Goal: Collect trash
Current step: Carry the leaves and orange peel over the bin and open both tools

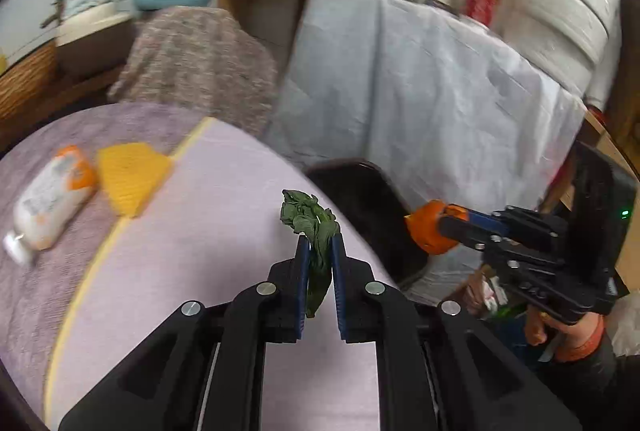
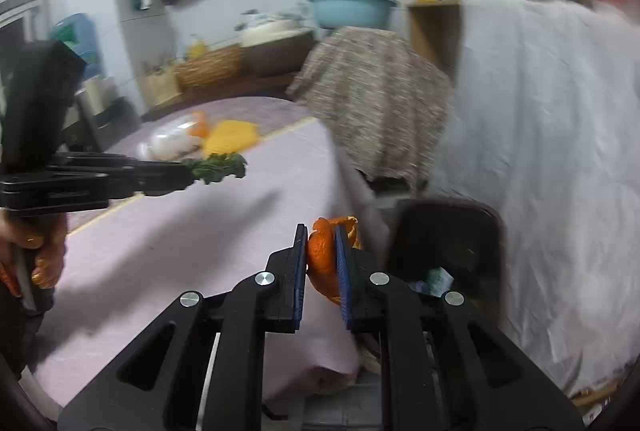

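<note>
My left gripper (image 1: 320, 243) is shut on a wilted green leaf (image 1: 310, 219) and holds it above the pink table (image 1: 208, 231), near its right edge. My right gripper (image 2: 322, 235) is shut on an orange peel (image 2: 320, 251) at the table's edge. A black trash bin (image 2: 448, 239) stands on the floor just right of the table; it also shows in the left wrist view (image 1: 360, 199). In the left wrist view the right gripper (image 1: 440, 227) holds the peel (image 1: 428, 227) over the bin. In the right wrist view the left gripper (image 2: 192, 171) holds the leaf (image 2: 220, 167) over the table.
A plastic bottle (image 1: 48, 203) and a yellow cloth (image 1: 132, 175) lie at the table's far left. A white-draped counter (image 1: 400, 91) with a kettle and containers stands behind the bin. A patterned cloth-covered stand (image 1: 192, 59) is beyond the table.
</note>
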The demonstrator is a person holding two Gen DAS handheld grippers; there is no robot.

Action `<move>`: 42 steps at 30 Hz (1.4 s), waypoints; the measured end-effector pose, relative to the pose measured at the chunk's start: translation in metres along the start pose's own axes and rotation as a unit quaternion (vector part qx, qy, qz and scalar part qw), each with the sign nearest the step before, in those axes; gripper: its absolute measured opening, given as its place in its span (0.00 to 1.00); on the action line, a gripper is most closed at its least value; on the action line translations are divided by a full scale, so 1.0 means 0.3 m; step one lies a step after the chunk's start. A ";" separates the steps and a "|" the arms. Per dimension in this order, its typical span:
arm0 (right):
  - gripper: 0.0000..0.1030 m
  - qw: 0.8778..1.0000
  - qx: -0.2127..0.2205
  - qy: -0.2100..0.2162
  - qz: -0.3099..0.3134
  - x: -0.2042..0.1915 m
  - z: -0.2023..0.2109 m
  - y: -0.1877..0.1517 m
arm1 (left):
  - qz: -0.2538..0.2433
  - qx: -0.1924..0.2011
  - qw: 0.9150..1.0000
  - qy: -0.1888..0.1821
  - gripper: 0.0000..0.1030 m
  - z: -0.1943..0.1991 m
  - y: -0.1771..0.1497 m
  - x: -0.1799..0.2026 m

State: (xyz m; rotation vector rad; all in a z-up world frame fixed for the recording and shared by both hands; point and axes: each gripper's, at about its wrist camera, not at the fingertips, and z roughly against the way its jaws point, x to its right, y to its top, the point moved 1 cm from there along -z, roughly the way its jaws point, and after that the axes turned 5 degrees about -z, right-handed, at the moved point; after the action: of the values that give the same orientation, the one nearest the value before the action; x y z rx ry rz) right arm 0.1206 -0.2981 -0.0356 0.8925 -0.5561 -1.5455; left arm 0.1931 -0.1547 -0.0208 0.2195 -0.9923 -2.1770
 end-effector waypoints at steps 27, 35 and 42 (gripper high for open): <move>0.15 0.989 -0.064 -0.046 -0.124 0.446 -0.233 -0.204 | 0.006 -0.077 0.996 0.036 0.61 -0.467 0.157 0.230; 0.15 0.988 -0.085 -0.050 -0.120 0.431 -0.377 -0.197 | 0.001 -0.030 0.997 0.065 0.75 -0.293 0.128 0.167; 0.33 0.987 -0.099 -0.059 -0.110 0.403 -0.447 -0.199 | 0.006 -0.010 0.997 0.082 0.78 -0.207 0.096 0.096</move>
State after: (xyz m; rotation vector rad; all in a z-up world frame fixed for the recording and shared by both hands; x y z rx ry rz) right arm 0.1910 -0.3865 -0.1884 0.7308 -0.3878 -1.8295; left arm 0.2139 -0.2235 -0.0392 0.3755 -0.8761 -2.1193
